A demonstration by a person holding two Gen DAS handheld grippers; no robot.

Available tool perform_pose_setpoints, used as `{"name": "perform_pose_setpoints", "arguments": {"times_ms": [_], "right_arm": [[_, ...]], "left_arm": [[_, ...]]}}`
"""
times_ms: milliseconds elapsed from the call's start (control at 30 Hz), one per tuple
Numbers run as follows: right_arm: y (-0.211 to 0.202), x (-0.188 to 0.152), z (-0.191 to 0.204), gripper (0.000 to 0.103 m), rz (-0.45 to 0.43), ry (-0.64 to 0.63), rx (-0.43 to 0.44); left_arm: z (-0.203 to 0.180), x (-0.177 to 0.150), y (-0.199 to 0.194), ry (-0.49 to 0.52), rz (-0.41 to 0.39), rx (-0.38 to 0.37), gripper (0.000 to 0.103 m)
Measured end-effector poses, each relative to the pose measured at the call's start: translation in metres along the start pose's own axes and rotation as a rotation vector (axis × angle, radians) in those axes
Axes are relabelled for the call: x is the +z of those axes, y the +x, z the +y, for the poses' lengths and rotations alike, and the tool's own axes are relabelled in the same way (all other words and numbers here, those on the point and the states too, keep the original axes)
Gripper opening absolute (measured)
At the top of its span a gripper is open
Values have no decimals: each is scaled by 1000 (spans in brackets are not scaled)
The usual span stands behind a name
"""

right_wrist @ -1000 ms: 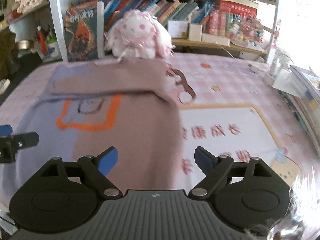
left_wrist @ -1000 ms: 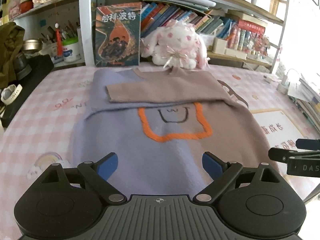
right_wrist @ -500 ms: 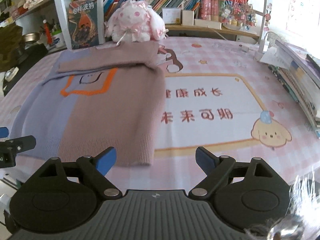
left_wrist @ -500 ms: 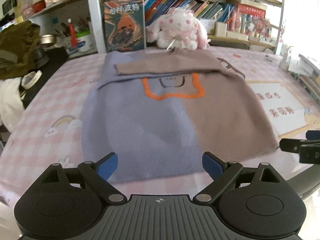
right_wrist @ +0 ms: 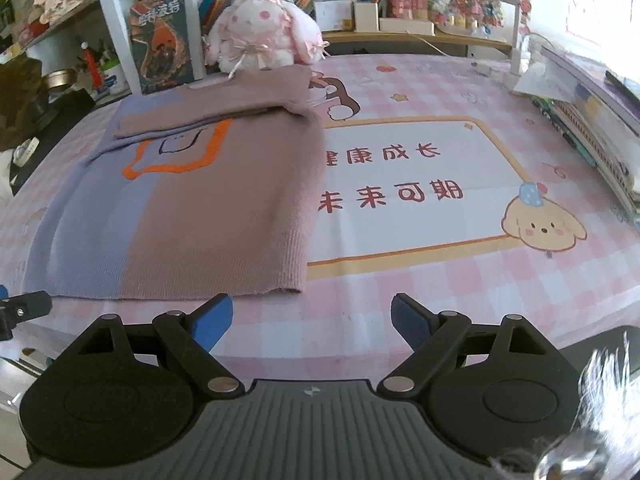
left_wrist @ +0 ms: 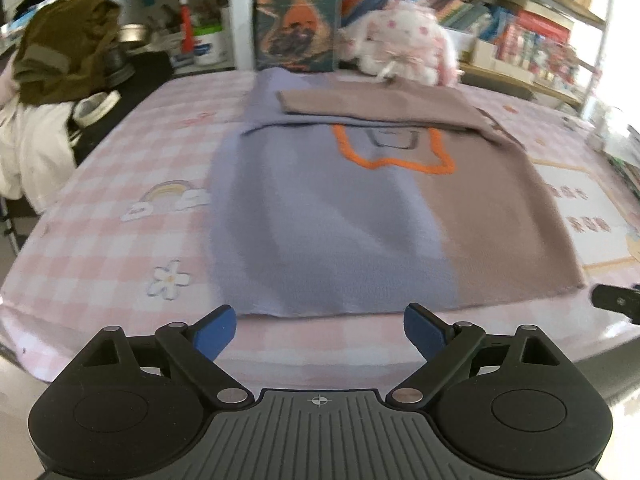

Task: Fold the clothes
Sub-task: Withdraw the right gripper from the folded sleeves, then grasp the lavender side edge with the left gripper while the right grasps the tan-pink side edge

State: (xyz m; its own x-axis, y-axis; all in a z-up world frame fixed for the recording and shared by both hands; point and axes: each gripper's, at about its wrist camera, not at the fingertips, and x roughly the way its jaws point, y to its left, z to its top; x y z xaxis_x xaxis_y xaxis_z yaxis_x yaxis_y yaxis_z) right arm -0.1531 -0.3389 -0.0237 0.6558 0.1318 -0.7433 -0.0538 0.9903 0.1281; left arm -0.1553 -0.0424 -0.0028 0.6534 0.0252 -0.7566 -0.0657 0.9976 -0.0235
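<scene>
Both left tongs and right tongs spread wide, gripping nothing, just short of sweater hem; sleeves folded across chest on table.

Lavender-and-taupe knitted sweater: soft matt wool-like cloth, ribbed hem, raised orange yarn outline. Pink checked tablecloth: smooth printed fabric. White-and-pink plush rabbit: fluffy pile. Black gripper bodies: matt ribbed plastic, blue pads.

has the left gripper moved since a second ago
Yes. The left gripper has pulled back toward the near table edge: it hung over the sweater below the orange outline, and now sits just off the hem.
</scene>
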Motion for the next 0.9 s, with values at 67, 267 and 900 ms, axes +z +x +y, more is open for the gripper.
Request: {"name": "perform_pose_setpoints", "arguments": {"times_ms": [67,267,900], "right_arm": [[2,1,-1,83,2,13,10],[13,10,-3,78,19,44,15],[53,38,0,32,70,99,-8]], "left_arm": [[11,3,2,-32,-15,-1,91],[40,14,16,-132,-17,30,65],[80,36,56,-239,32,-4,3]]}}
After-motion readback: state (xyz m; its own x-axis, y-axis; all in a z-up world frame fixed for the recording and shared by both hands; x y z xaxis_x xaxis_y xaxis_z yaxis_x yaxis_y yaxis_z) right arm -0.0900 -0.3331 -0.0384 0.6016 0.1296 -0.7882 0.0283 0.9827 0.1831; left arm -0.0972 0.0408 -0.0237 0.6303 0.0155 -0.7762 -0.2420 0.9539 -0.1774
